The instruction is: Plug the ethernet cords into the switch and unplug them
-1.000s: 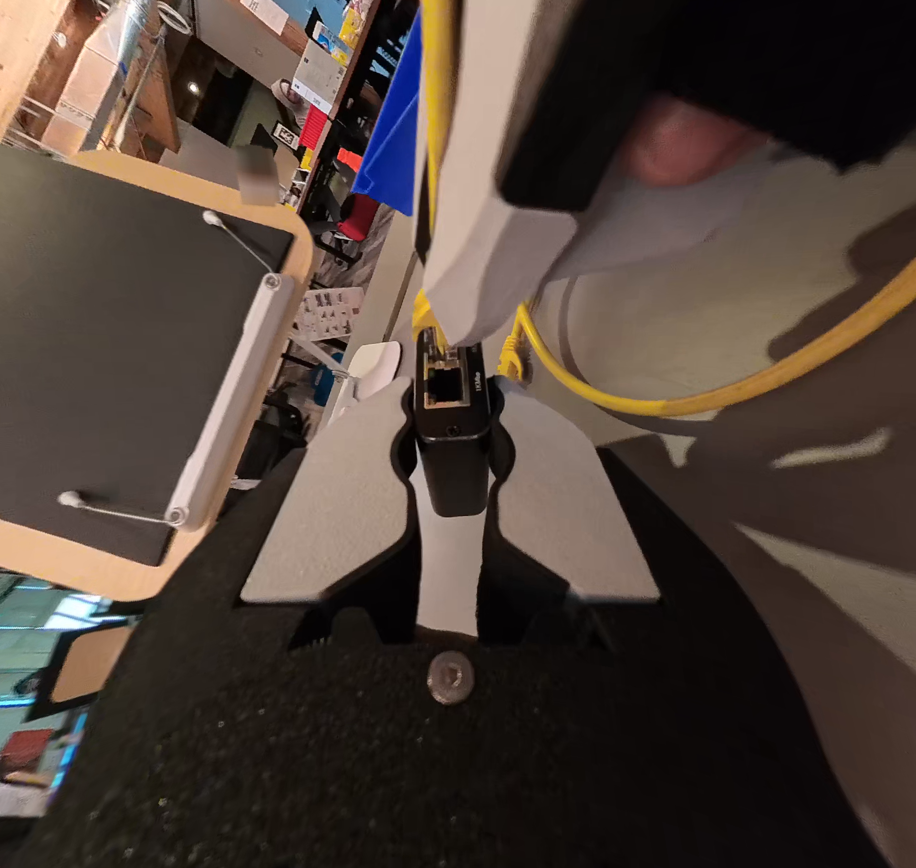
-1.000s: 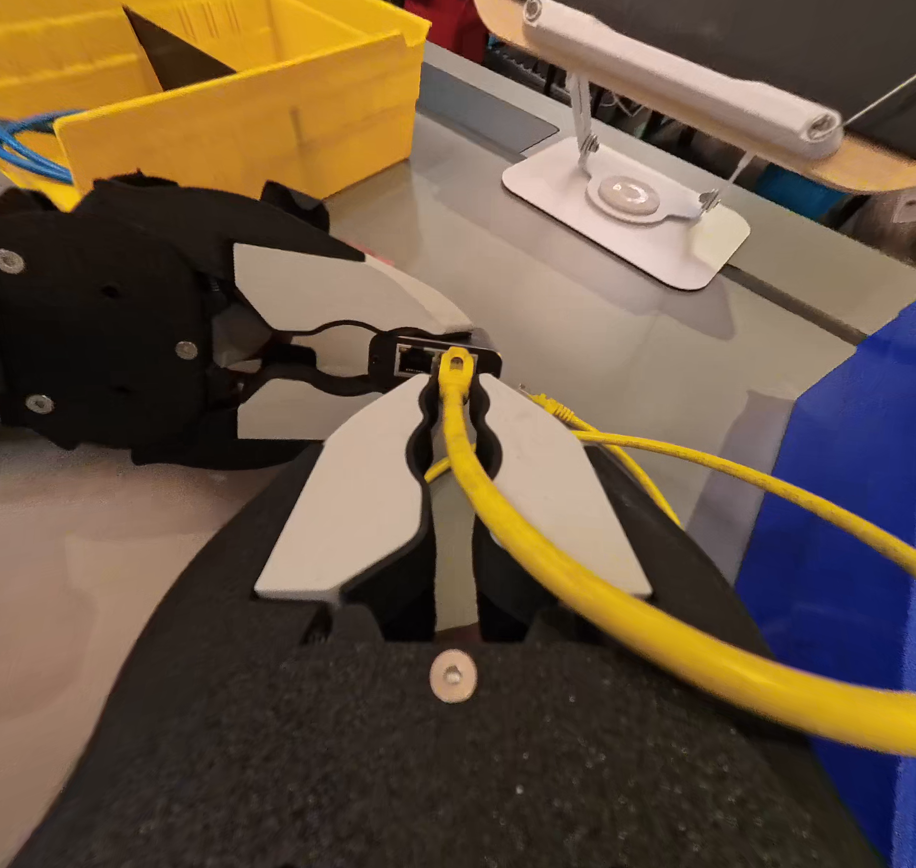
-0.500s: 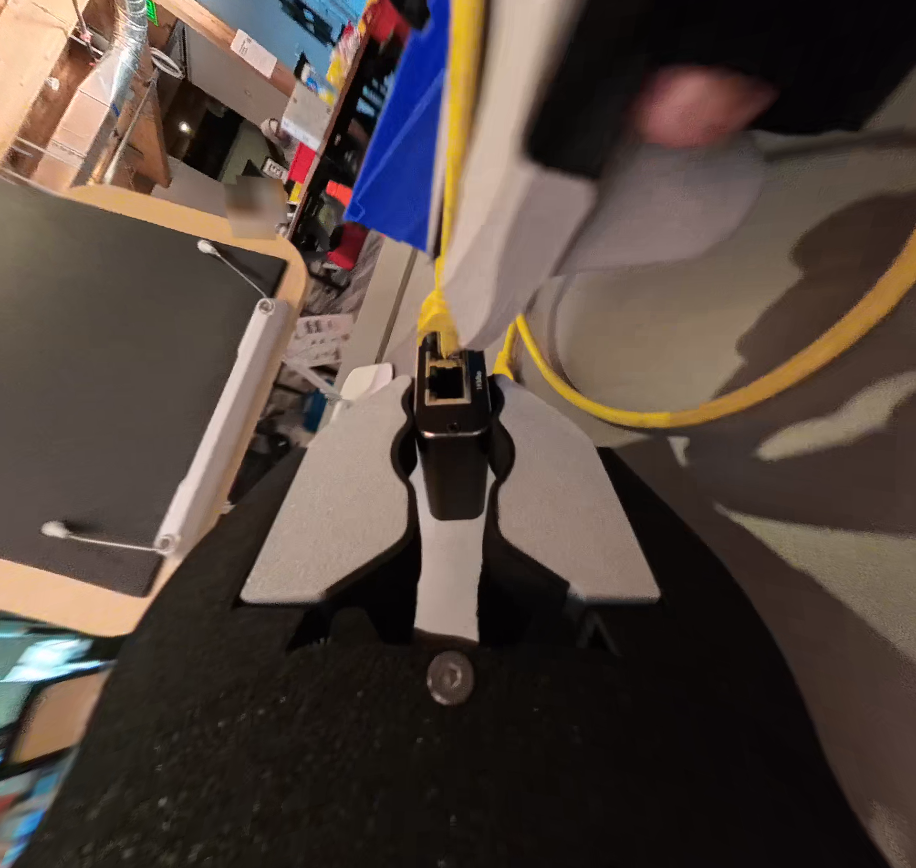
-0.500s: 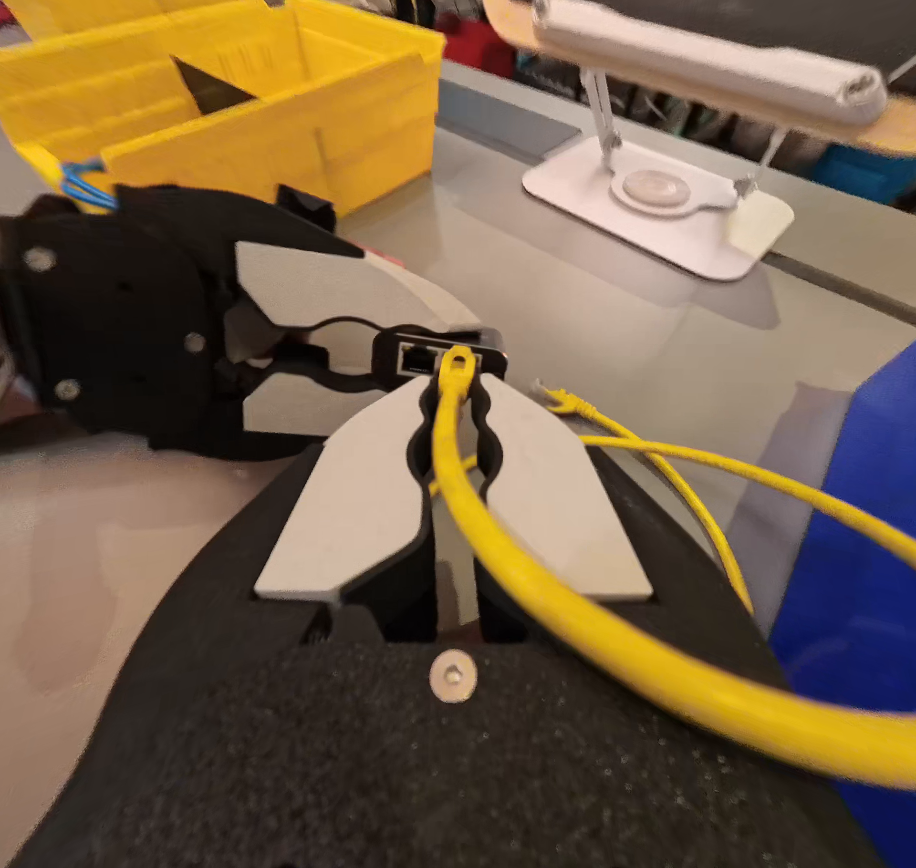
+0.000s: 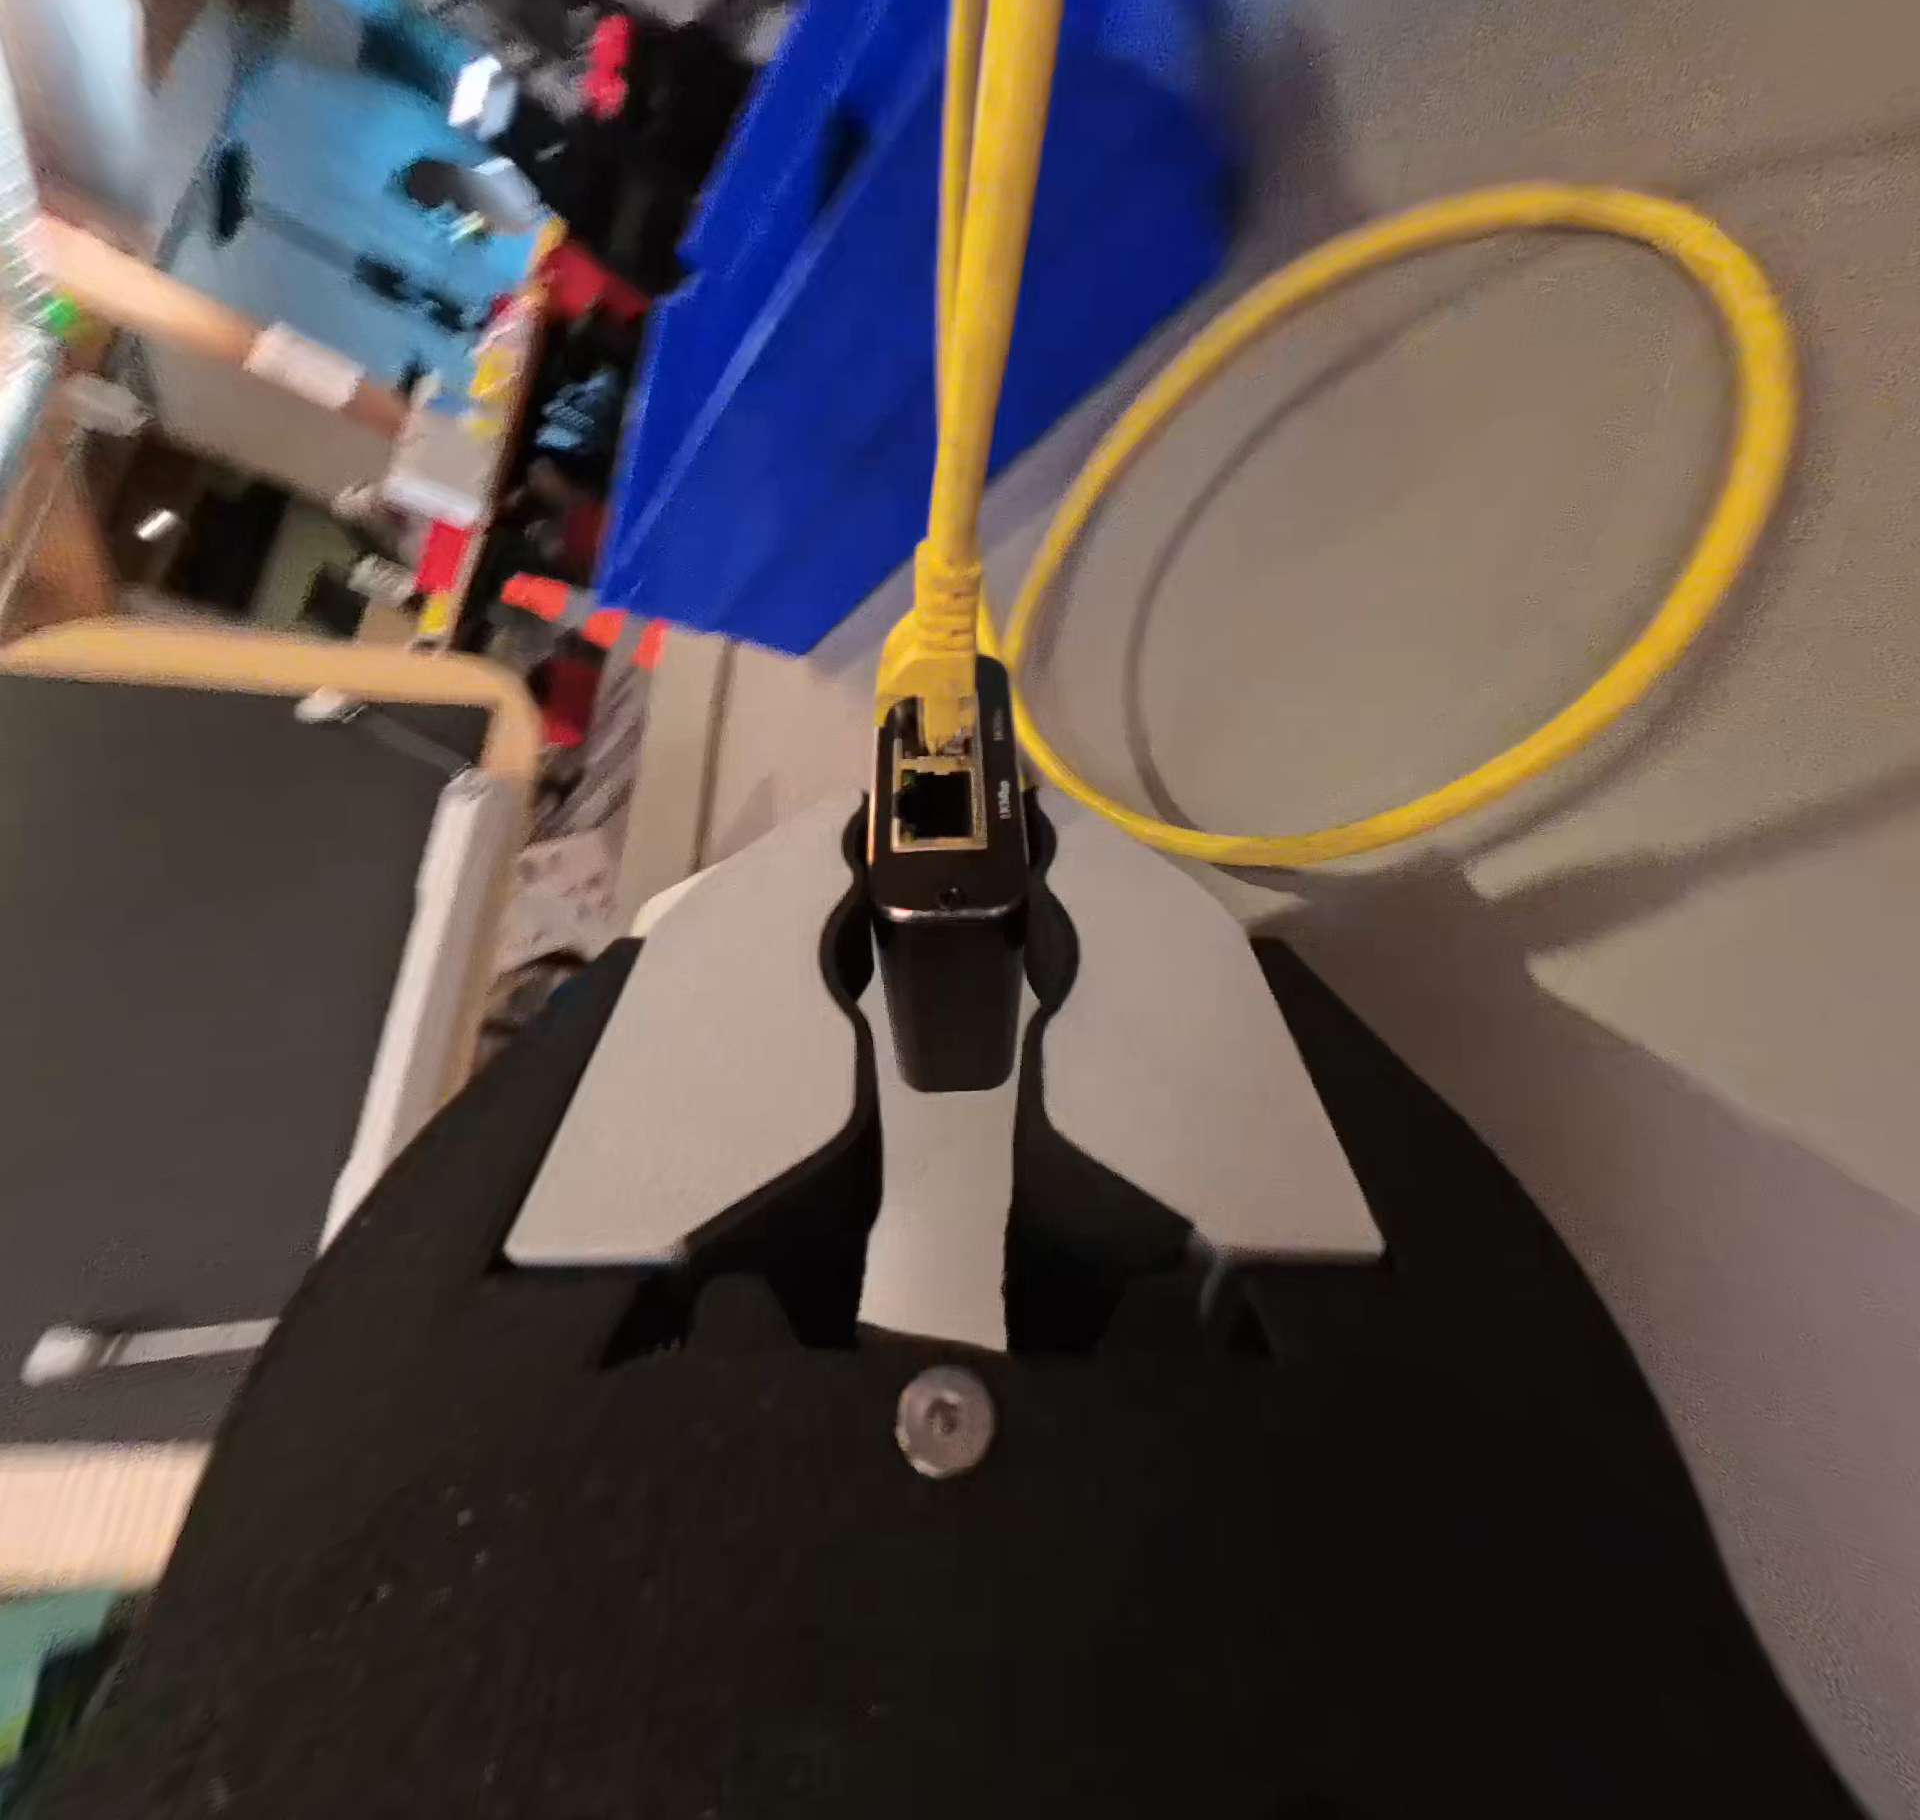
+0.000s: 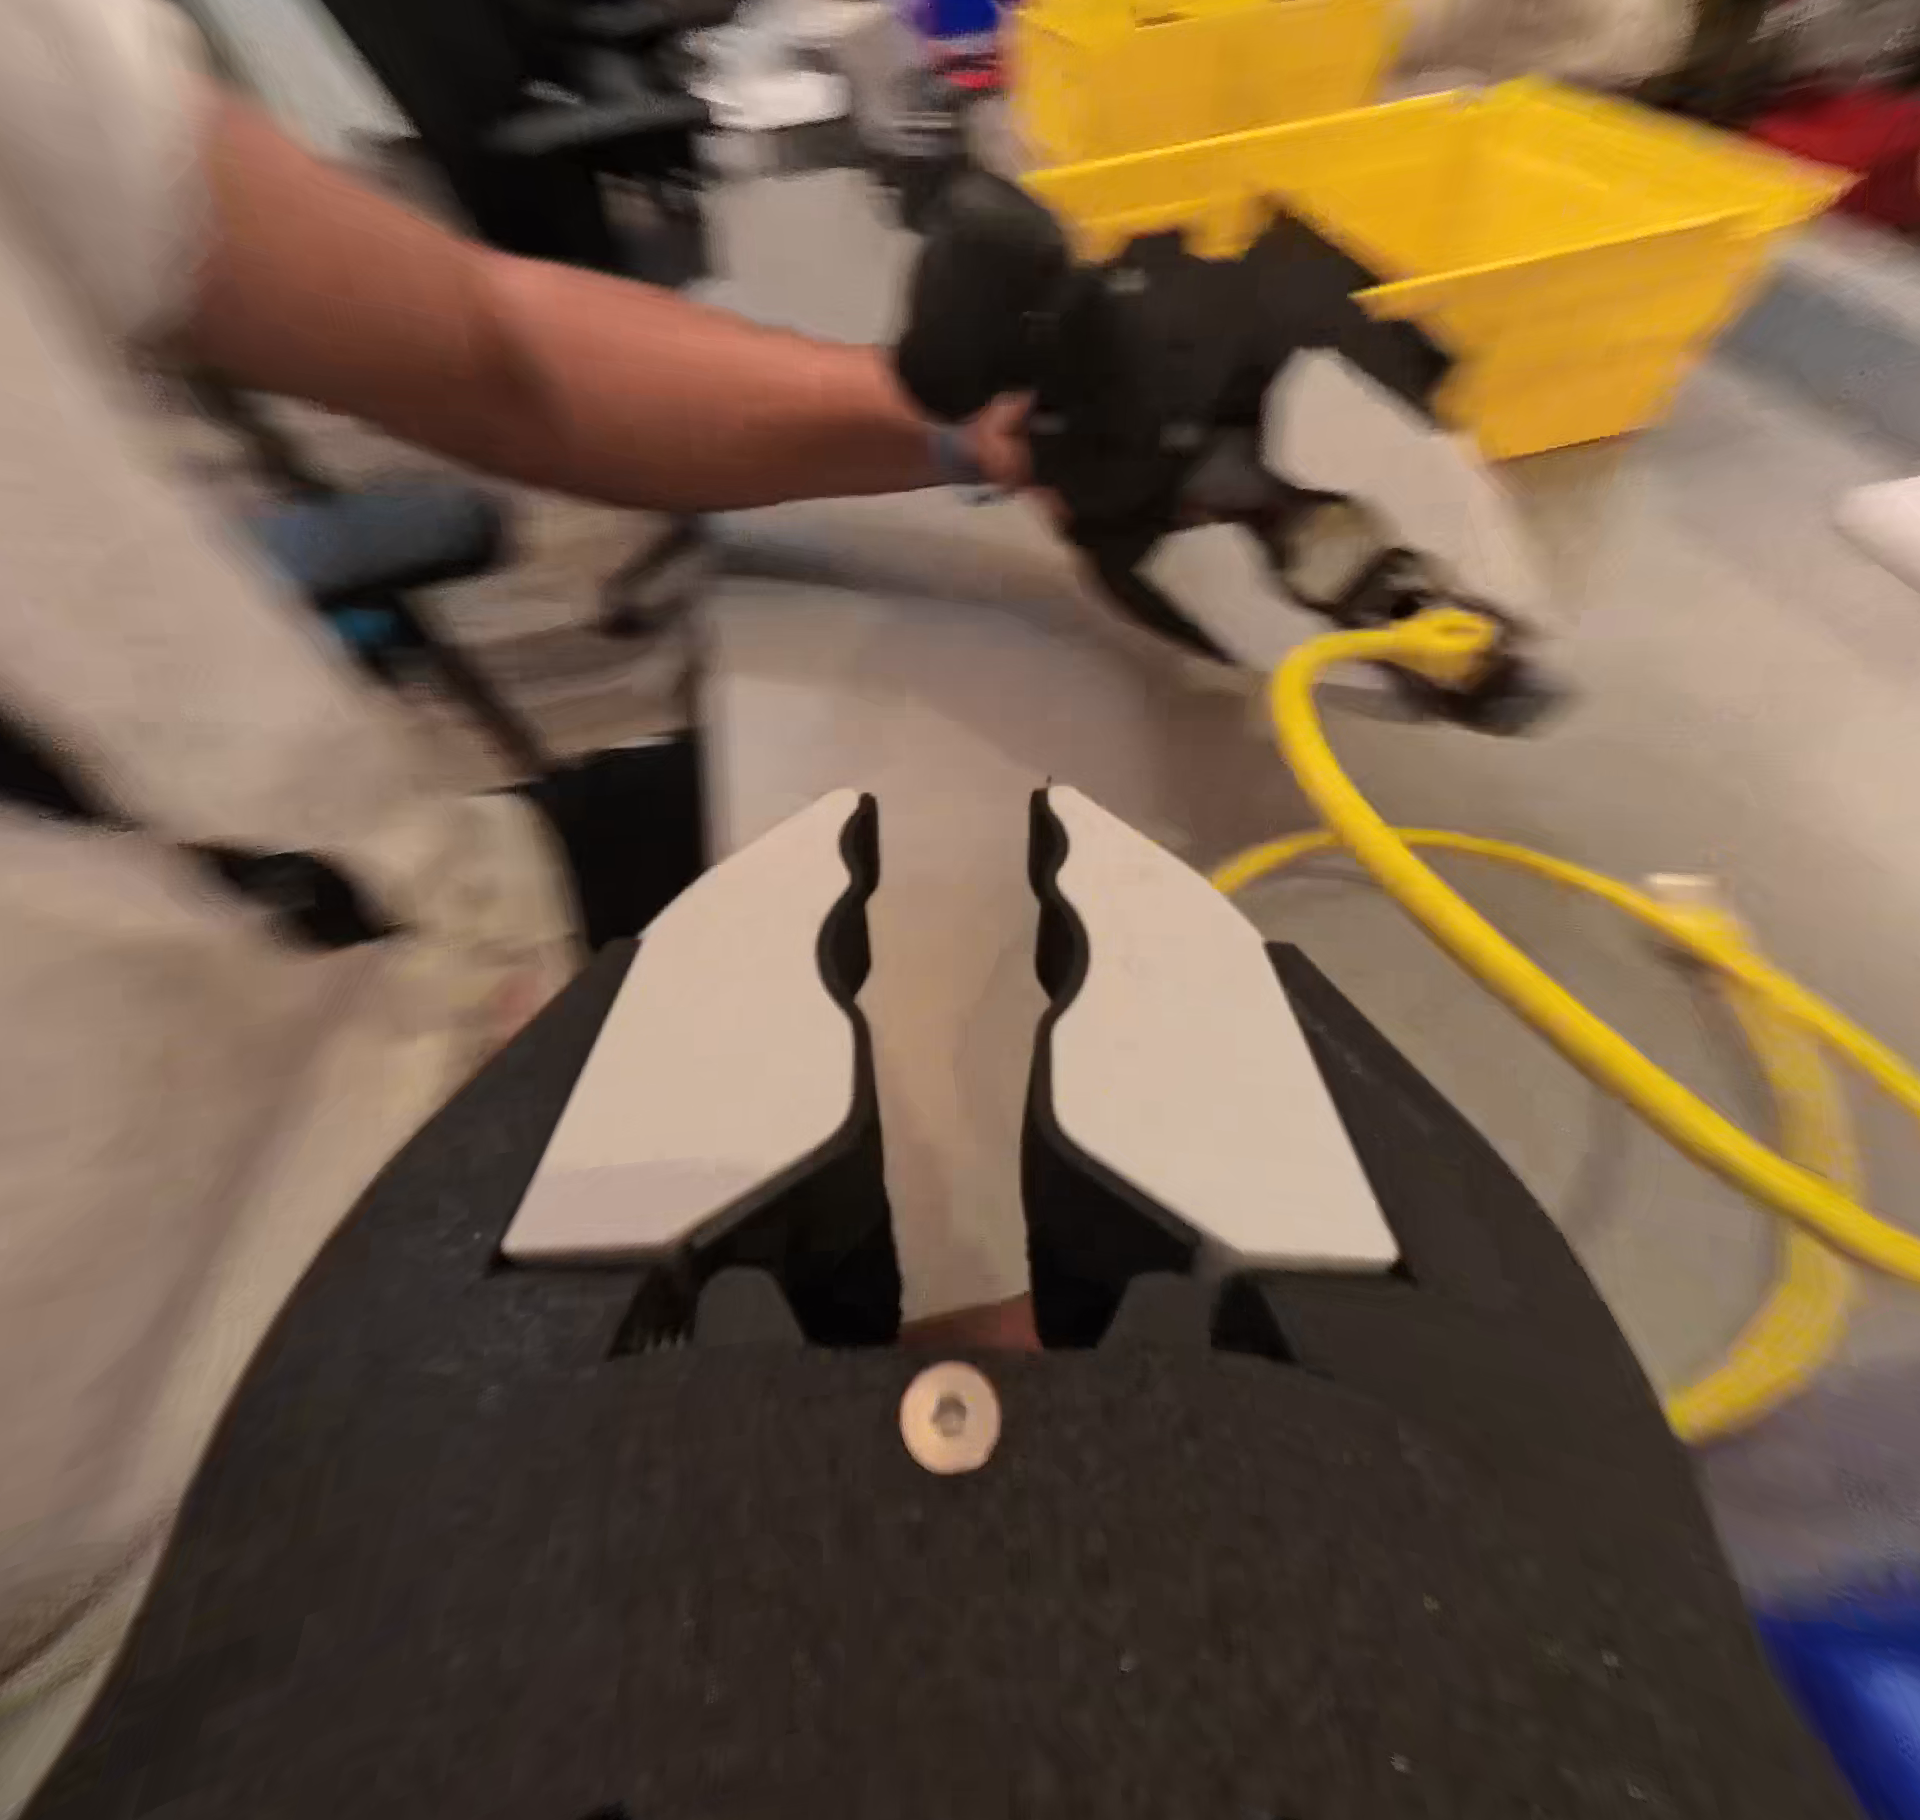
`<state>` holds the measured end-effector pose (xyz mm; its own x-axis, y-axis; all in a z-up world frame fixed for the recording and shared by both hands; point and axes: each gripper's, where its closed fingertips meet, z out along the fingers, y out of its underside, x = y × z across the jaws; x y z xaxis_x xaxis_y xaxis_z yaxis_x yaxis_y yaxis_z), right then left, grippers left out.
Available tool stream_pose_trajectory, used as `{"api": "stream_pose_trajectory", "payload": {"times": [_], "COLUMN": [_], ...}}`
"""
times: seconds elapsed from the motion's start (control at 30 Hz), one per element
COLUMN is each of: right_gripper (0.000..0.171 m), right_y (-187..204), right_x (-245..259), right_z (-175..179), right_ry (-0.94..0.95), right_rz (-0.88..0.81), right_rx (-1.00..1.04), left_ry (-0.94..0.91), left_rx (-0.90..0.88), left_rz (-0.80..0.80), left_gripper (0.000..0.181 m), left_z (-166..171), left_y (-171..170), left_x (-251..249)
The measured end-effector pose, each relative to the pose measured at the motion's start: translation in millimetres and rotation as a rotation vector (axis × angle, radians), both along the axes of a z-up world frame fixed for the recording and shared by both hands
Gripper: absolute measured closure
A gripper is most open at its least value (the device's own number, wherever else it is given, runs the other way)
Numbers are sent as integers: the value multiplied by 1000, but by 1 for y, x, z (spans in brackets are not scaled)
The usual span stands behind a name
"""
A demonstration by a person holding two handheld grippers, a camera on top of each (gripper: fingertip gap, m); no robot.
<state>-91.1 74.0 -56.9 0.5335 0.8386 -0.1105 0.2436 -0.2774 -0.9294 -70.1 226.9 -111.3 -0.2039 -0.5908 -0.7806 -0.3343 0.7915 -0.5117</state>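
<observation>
Where the left wrist view is sharp enough to inspect, the left gripper [image 5: 948, 871] is clamped on a small black switch [image 5: 943, 939], its two pale grey fingers [image 5: 727, 1043] pressed against the switch's narrow sides. The switch is a smooth, glossy rectangular block with rounded edges. It shows two metal-rimmed ports: the nearer one stands empty, and the farther one holds the moulded plug [image 5: 930, 664] of a yellow ethernet cord [image 5: 997, 264]. That cord runs straight away from the switch toward the top of the frame, and a further length lies in a round loop [image 5: 1558, 482] on the grey table [image 5: 1455, 56]. A blue bin [image 5: 831, 316] with flat plastic walls stands beyond the switch.

Only the right wrist view shows the right gripper [image 6: 953, 804]. Its fingers stand apart with bare table between them and nothing held; their inner edges are black and scalloped, their faces matte grey, and the body behind them is coarse black foam with a metal screw at centre. This view is heavily blurred. It shows what the other cannot: a person's forearm [image 6: 520, 388] reaching to the left gripper [image 6: 1351, 565], seen farther off from the side, with the yellow plug [image 6: 1444, 643] at its tip. Yellow plastic bins [image 6: 1507, 212] stand behind it. Coils of yellow cord [image 6: 1558, 1043] lie on the table to the right.
</observation>
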Motion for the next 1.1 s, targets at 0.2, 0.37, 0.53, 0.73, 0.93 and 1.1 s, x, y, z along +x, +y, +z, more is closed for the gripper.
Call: {"api": "stream_pose_trajectory", "payload": {"times": [0.2,0.37,0.53,0.73,0.93,1.1], "right_gripper": [141,139,139,139,139,139], "right_y": [-69,-80,-84,-81,-81,-78], "right_x": [-10,-26,-21,-6,-8,-15], "right_z": [-26,-43,-46,-32,-34,-42], "right_ry": [228,292,286,370,382,363], "right_rz": [167,118,113,66,94,96], "right_rx": [-299,-292,-292,-274,-298,-329], "left_ry": [190,262,374,409,82,-39], "left_rx": [187,427,413,11,-771,-1047], "left_rz": [-149,-76,-6,334,323,291], "left_gripper": [157,156,145,109,117,117], "left_z": [-44,-53,-65,-42,1,54], "left_y": [-16,12,33,47,-16,-29], "left_x": [15,23,7,-47,-51,-91]}}
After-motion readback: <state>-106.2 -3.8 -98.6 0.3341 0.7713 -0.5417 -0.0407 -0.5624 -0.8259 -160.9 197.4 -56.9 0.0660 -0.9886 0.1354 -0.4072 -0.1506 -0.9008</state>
